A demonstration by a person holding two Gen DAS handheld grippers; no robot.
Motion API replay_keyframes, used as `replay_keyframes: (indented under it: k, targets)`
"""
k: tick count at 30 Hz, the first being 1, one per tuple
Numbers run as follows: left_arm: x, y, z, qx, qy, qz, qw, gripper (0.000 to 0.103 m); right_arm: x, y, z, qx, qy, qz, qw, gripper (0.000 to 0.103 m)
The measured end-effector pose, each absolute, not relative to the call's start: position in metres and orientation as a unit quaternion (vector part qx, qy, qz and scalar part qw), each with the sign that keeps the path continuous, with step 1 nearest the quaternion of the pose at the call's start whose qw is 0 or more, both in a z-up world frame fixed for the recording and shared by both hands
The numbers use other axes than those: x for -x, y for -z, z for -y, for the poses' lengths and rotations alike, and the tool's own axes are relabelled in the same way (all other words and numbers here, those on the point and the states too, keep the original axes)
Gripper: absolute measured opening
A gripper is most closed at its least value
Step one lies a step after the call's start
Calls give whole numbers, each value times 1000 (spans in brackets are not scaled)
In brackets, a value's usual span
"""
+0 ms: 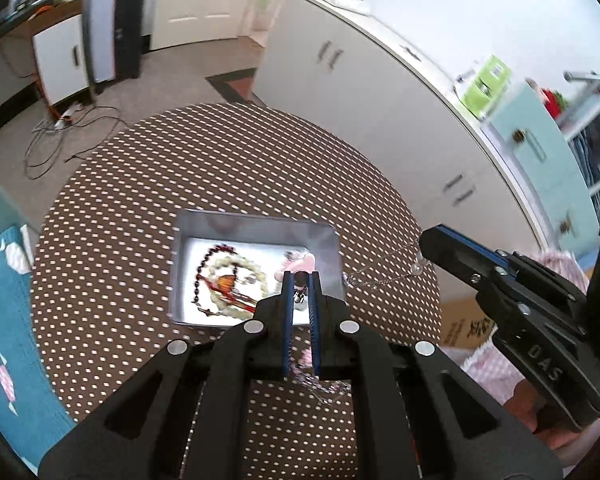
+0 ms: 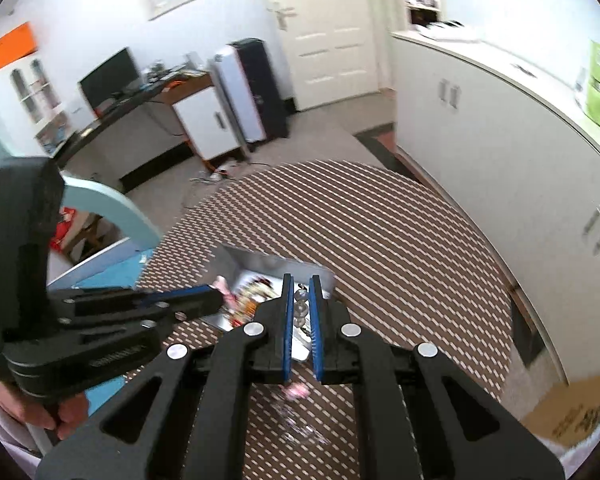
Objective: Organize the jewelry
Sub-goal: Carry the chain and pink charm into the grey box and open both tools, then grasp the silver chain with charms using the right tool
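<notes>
The round bench (image 1: 140, 200) under its dotted brown cloth fills both views, and the open metal tin (image 1: 256, 236) sits near its middle, already holding a dark bead string and other pieces. A thin silver chain (image 1: 380, 276) with clear beads is stretched in the air between the two tools, at about three o'clock from the tin in the left wrist view. The right gripper (image 1: 422, 248) is closed tight on one end of the chain, at three o'clock in that view. The left gripper (image 1: 300, 284) is closed almost fully on the other end, and a pink charm (image 1: 306, 356) with a tangle of chain dangles beneath its fingers. The step looks like carrying the chain to the tin. To do it well, bring both ends over the tin together, keep the chain just slack enough not to strain it, lower the dangling part in first, then let go one end at a time.
</notes>
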State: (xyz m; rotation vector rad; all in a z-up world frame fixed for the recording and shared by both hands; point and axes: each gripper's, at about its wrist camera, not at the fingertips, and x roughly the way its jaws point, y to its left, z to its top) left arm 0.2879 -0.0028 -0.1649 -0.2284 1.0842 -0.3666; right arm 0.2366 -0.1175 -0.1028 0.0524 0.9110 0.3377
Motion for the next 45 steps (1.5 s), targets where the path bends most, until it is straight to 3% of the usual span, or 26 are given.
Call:
replay_keyframes:
  k: [7, 9, 10, 11, 27, 30, 40, 42, 45]
  targets:
    - [-295, 162, -15, 114, 155, -515, 836, 7, -258, 110, 94, -10, -203, -447, 871, 8]
    - [-295, 163, -15, 112, 155, -522, 831, 7, -262, 117, 94, -7, -194, -463, 865, 22]
    - [-295, 165, -19, 111, 155, -525, 830, 7, -264, 120, 97, -8, -187, -468, 864, 36]
    - [-295, 168, -19, 110, 155, -531, 826, 8, -261, 121, 100, -11, -185, -469, 864, 36]
    - [-269, 200, -15, 106, 167, -569, 798, 8, -224, 160, 140, -33, -115, -528, 841, 37]
    - [-261, 209, -14, 100, 166, -578, 793, 16, -214, 180, 141, -33, -116, -554, 824, 37]
    - [-234, 244, -18, 85, 153, -622, 763, 17, -179, 229, 119, 0, -158, -595, 788, 37]
    - [-230, 249, -19, 82, 149, -627, 760, 25, -178, 234, 113, 4, -171, -595, 785, 33]
    - [-224, 254, -23, 81, 142, -632, 758, 25, -178, 237, 106, 9, -180, -593, 785, 25]
